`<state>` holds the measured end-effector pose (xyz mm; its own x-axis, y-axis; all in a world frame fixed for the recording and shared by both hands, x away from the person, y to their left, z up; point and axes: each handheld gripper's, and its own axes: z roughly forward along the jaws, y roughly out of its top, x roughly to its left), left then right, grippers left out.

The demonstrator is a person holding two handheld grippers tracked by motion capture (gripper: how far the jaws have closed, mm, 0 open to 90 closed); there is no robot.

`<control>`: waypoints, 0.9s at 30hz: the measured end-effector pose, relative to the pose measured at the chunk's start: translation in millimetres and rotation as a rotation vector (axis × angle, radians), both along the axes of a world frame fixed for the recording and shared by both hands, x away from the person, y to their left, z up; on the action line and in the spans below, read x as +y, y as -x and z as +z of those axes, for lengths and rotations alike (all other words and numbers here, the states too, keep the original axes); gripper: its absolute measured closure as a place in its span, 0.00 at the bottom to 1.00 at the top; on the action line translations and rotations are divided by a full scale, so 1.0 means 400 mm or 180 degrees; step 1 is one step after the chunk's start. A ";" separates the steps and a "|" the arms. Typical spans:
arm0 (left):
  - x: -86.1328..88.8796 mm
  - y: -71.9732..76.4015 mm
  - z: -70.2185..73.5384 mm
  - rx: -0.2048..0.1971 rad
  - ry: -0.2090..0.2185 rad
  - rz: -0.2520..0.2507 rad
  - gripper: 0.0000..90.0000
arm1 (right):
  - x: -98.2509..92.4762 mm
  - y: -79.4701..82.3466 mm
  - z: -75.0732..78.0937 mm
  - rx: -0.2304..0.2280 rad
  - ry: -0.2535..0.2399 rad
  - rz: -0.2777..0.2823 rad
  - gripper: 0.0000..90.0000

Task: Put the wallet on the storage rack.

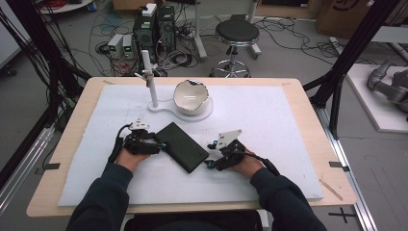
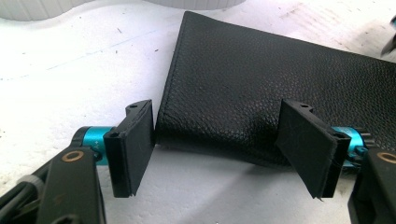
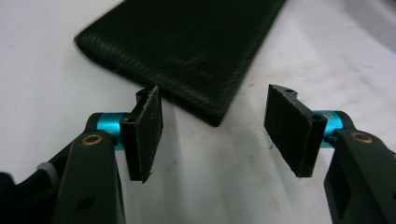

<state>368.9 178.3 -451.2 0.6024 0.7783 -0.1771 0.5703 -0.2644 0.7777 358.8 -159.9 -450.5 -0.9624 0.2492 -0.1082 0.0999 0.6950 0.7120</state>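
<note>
A black leather pouch [image 1: 182,147] lies slantwise on the white foam mat [image 1: 274,120]. My left gripper [image 1: 161,145] is at the pouch's left end. In the left gripper view, my left gripper [image 2: 217,112] straddles the near end of the pouch [image 2: 261,70]. One pad touches the pouch's side edge and the other presses a dent into the leather. My right gripper [image 1: 210,154] sits at the pouch's lower right corner. In the right gripper view, my right gripper [image 3: 215,93] stands open. The corner of the pouch [image 3: 187,42] lies just ahead of the gap, touching neither pad.
A cracked white bowl [image 1: 191,96] sits on a flat white base at the back of the mat, beside an upright white post [image 1: 150,79]. The wooden table edge [image 1: 308,96] frames the mat. A stool and computers stand on the floor beyond.
</note>
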 end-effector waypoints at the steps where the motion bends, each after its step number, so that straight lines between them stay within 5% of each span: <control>1: 0.000 0.000 0.000 0.0002 -0.0007 -0.0005 0.31 | 0.003 0.004 0.001 -0.0095 -0.0014 0.0018 0.38; 4: 0.000 0.000 0.000 0.0005 -0.0008 -0.0006 0.31 | 0.012 0.007 -0.001 -0.0365 0.0044 0.0135 0.34; 6: 0.000 -0.001 0.000 0.0002 -0.0009 -0.0011 0.31 | 0.012 0.006 -0.001 -0.0397 0.0045 0.0155 0.35; 9: -0.001 -0.001 0.000 0.0011 0.0005 -0.0033 0.31 | 0.013 0.009 0.002 -0.0408 0.0065 0.0318 0.54; 11: -0.002 -0.001 0.000 0.0011 0.0001 -0.0029 0.31 | 0.017 0.016 0.004 -0.0505 0.0089 0.0332 0.54; 18: -0.002 0.000 0.001 0.0007 -0.0010 -0.0039 0.31 | 0.014 0.013 0.009 -0.0482 0.0060 0.0327 0.60; 27: -0.007 0.002 0.001 0.0021 0.0032 -0.0116 0.31 | -0.008 0.014 0.045 -0.0517 -0.0215 0.0224 0.72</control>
